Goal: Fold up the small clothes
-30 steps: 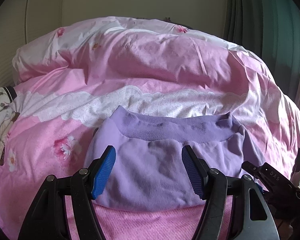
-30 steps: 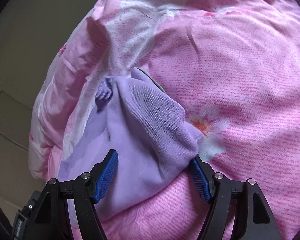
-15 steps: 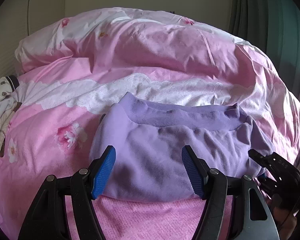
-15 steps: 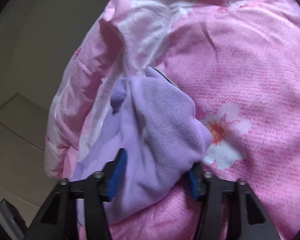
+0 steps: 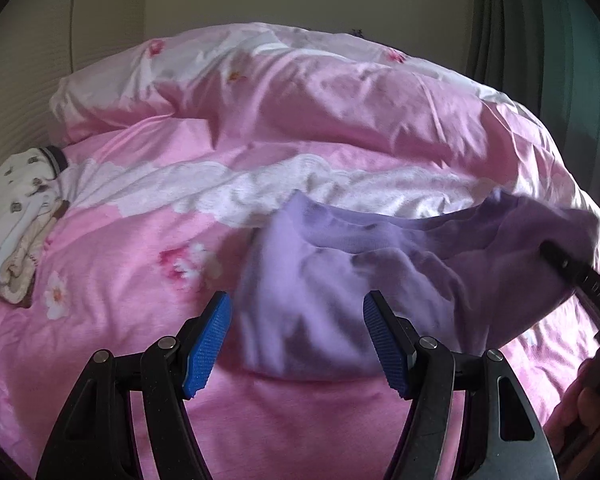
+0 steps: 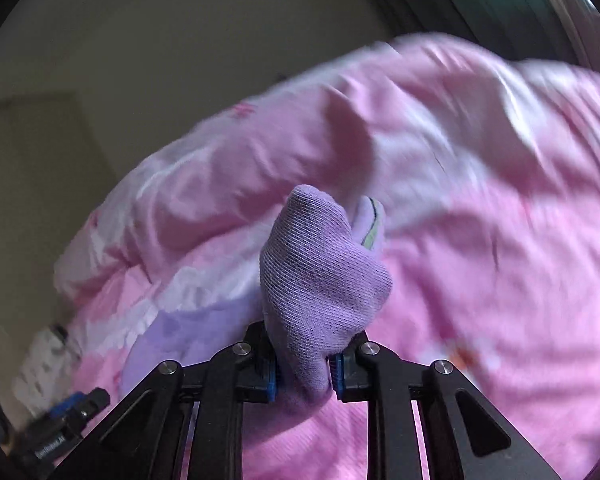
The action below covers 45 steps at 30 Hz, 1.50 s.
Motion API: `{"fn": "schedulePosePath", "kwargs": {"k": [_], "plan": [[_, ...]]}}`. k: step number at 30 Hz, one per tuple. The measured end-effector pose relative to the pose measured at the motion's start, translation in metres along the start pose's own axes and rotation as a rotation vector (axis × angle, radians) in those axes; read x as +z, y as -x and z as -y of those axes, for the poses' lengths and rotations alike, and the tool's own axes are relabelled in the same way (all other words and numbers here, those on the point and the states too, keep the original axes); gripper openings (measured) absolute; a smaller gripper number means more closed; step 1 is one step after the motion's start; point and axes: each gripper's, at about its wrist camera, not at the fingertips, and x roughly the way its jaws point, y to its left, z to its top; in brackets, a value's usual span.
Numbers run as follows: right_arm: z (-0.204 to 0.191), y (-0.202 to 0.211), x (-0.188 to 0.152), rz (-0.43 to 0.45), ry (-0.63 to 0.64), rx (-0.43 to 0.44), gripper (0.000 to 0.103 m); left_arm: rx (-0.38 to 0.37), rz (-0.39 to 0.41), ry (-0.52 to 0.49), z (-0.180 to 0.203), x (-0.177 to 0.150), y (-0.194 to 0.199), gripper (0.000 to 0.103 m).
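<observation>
A small purple knit garment (image 5: 340, 280) lies on the pink floral bedcover (image 5: 140, 280), ribbed band toward the far side. My left gripper (image 5: 296, 340) is open and empty, its blue pads either side of the garment's near left part, just above it. My right gripper (image 6: 304, 372) is shut on the garment's right edge (image 6: 320, 280) and lifts it off the bed. In the left wrist view the raised right end (image 5: 540, 240) hangs from the right gripper's black finger (image 5: 572, 272).
A white patterned garment (image 5: 16, 216) lies folded at the bed's left edge. A rumpled pink and white duvet (image 5: 300, 92) is heaped at the back. A wall stands behind and dark curtains (image 5: 540, 40) at the right.
My right gripper closed on the garment's right edge and lifted it up and leftward. My left gripper stayed open and drew back slightly to the left.
</observation>
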Motion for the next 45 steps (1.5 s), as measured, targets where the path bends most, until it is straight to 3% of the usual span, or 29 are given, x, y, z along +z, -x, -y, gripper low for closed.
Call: {"fn": "schedulePosePath", "kwargs": {"k": [5, 11, 16, 20, 23, 26, 28, 30, 32, 38, 44, 45], "plan": [[-0.078, 0.000, -0.004, 0.049, 0.274, 0.028, 0.021, 0.046, 0.019, 0.035, -0.041, -0.001, 0.018, 0.068], [-0.168, -0.039, -0.050, -0.057, 0.568, 0.047, 0.020, 0.112, 0.032, 0.090, -0.099, -0.006, 0.034, 0.068], [-0.210, -0.057, -0.098, -0.136, 0.740, 0.020, 0.020, 0.138, 0.023, 0.131, -0.137, -0.013, 0.038, 0.068], [-0.220, -0.051, -0.121, -0.155, 0.796, 0.024, 0.020, 0.138, 0.018, 0.145, -0.156, -0.015, 0.038, 0.068], [-0.222, -0.063, -0.137, -0.221, 0.839, 0.007, 0.021, 0.125, 0.018, 0.145, -0.160, -0.015, 0.037, 0.068], [-0.219, -0.061, -0.143, -0.202, 0.854, -0.011, 0.026, 0.108, 0.010, 0.136, -0.157, -0.015, 0.032, 0.068], [-0.218, -0.056, -0.141, -0.198, 0.850, 0.006, 0.038, 0.099, 0.000, 0.129, -0.153, -0.015, 0.029, 0.068], [-0.215, -0.047, -0.137, -0.182, 0.842, 0.037, 0.056, 0.084, -0.009, 0.116, -0.147, -0.014, 0.027, 0.068], [-0.211, -0.034, -0.132, -0.162, 0.812, 0.089, 0.063, 0.070, -0.015, 0.104, -0.140, -0.011, 0.025, 0.068], [-0.188, 0.001, -0.106, -0.105, 0.677, 0.189, 0.064, -0.013, -0.014, 0.087, -0.117, 0.008, 0.024, 0.068], [-0.140, 0.016, -0.070, -0.074, 0.496, 0.177, 0.064, -0.101, -0.026, 0.008, -0.076, 0.031, 0.010, 0.067], [-0.131, 0.016, -0.065, -0.075, 0.470, 0.162, 0.064, -0.117, -0.033, -0.005, -0.069, 0.034, 0.006, 0.062]]}}
